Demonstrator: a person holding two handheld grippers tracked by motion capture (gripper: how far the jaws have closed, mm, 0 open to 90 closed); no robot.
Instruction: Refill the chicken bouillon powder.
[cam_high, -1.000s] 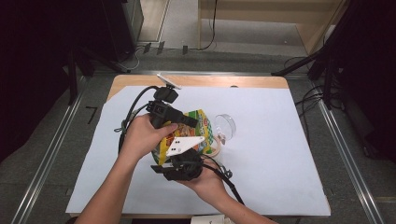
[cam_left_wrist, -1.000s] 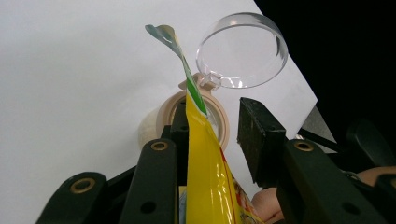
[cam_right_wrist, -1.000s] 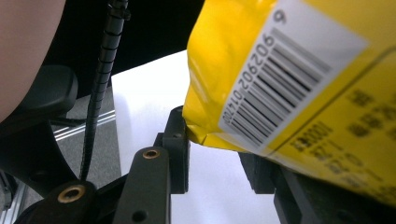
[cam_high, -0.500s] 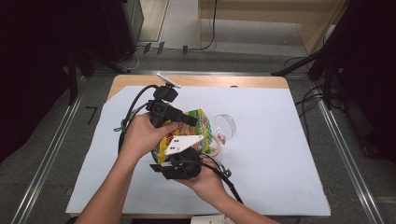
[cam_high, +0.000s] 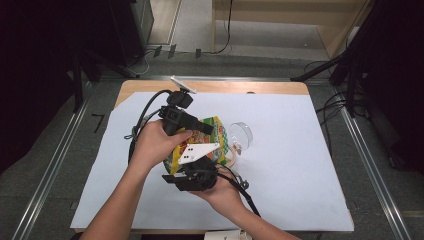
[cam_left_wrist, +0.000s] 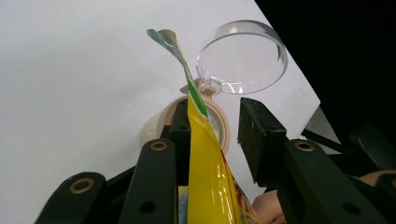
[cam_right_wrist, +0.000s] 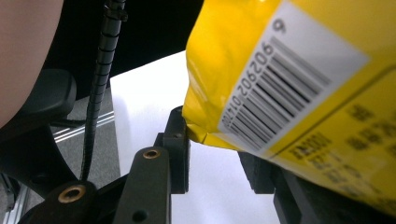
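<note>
A yellow snack bag (cam_high: 207, 137) hangs over a small tan-rimmed jar (cam_high: 233, 156) whose clear lid (cam_high: 241, 132) is flipped open. My left gripper (cam_high: 207, 129) reaches in from the left and is shut on the bag's upper part. In the left gripper view the bag (cam_left_wrist: 205, 177) runs between the jaws of that gripper (cam_left_wrist: 217, 109), its torn top pointing at the jar's mouth (cam_left_wrist: 223, 128) under the lid (cam_left_wrist: 243, 56). My right gripper (cam_high: 200, 162) comes from below. In the right gripper view it (cam_right_wrist: 215, 140) is shut on the bag's barcode corner (cam_right_wrist: 280, 70).
A white sheet (cam_high: 300, 175) covers the wooden table (cam_high: 250, 87). Black cables (cam_high: 145, 112) trail from the left gripper toward the table's back left. Metal rails (cam_high: 365, 160) run along both sides of the table, with dark stands behind them.
</note>
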